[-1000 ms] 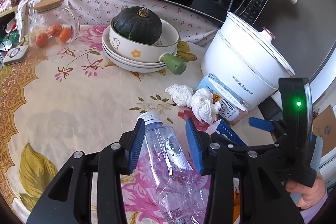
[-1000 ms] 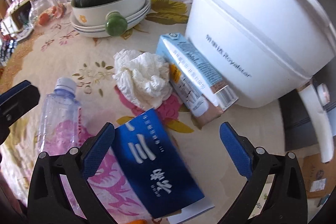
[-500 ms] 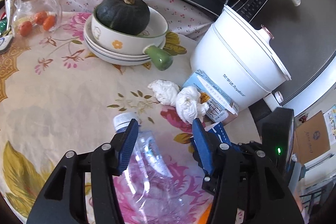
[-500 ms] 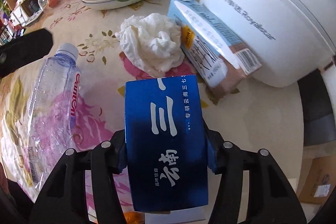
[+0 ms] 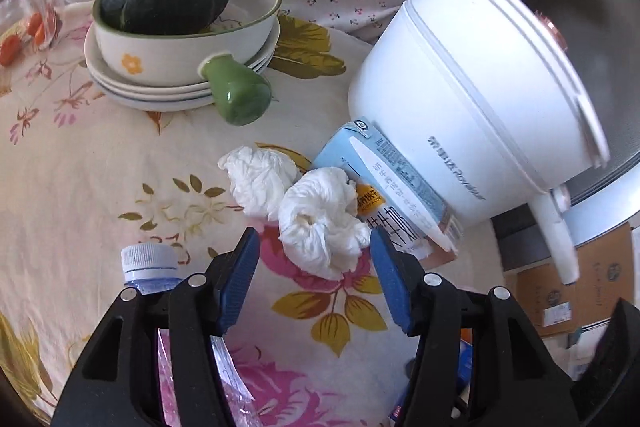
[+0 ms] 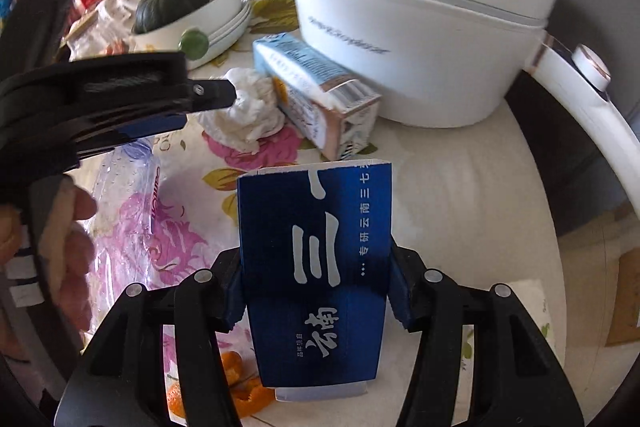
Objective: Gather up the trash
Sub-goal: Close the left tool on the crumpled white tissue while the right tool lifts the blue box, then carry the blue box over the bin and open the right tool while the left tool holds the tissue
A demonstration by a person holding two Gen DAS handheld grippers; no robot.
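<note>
My right gripper [image 6: 316, 291] clamps the blue box [image 6: 316, 267], held above the table. My left gripper [image 5: 316, 283] is spread wide, empty, around the crumpled tissue [image 5: 320, 223] beside the milk carton [image 5: 392, 195].

Right gripper [image 6: 316, 293] clamped on blue box [image 6: 316, 275], held above floral tablecloth [image 6: 460, 195]; crumpled tissue [image 6: 248, 115] beside milk carton [image 6: 316, 91].

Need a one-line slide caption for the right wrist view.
Right gripper clamps the blue box above the floral tablecloth.
</note>
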